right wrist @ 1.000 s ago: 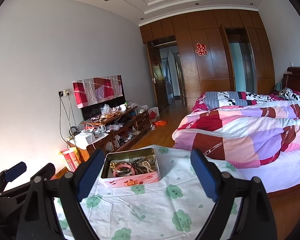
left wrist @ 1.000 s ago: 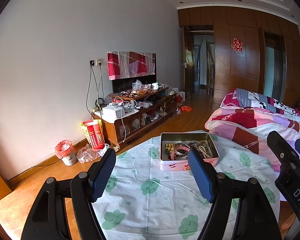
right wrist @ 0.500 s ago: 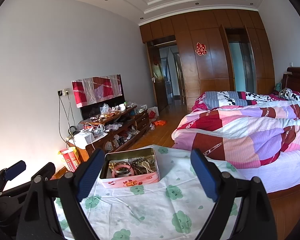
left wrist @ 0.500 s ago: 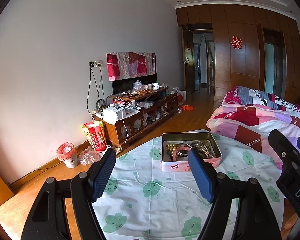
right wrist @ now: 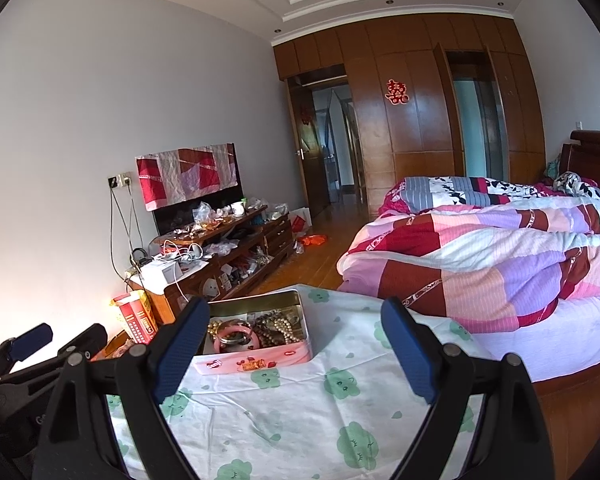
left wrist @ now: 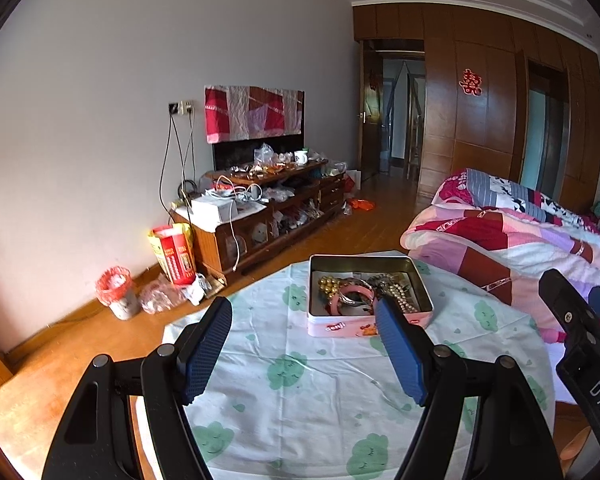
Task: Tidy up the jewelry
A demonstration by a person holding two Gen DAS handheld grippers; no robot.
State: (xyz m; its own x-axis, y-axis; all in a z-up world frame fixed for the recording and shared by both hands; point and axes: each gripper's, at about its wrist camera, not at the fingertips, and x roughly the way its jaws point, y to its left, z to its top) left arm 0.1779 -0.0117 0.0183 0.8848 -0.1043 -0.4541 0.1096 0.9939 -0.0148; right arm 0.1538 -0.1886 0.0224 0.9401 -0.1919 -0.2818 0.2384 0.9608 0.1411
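Observation:
An open pink tin stands at the far side of a round table with a white cloth printed with green clouds. Inside lie a pink bangle, gold beads and a pearl strand. My left gripper hovers open over the cloth, short of the tin, nothing between its blue pads. My right gripper is open too, wider, its left finger overlapping the tin's near corner in the picture. A thin clear strand lies on the cloth.
A bed with a pink patchwork quilt sits right of the table. A cluttered wooden TV cabinet lines the left wall, with a red-lined bin and red bag on the wood floor. The right gripper's body shows at right.
The left view has tipped slightly, so the tin sits a little lower and farther right in it. The right view is unchanged. Both grippers stay open.

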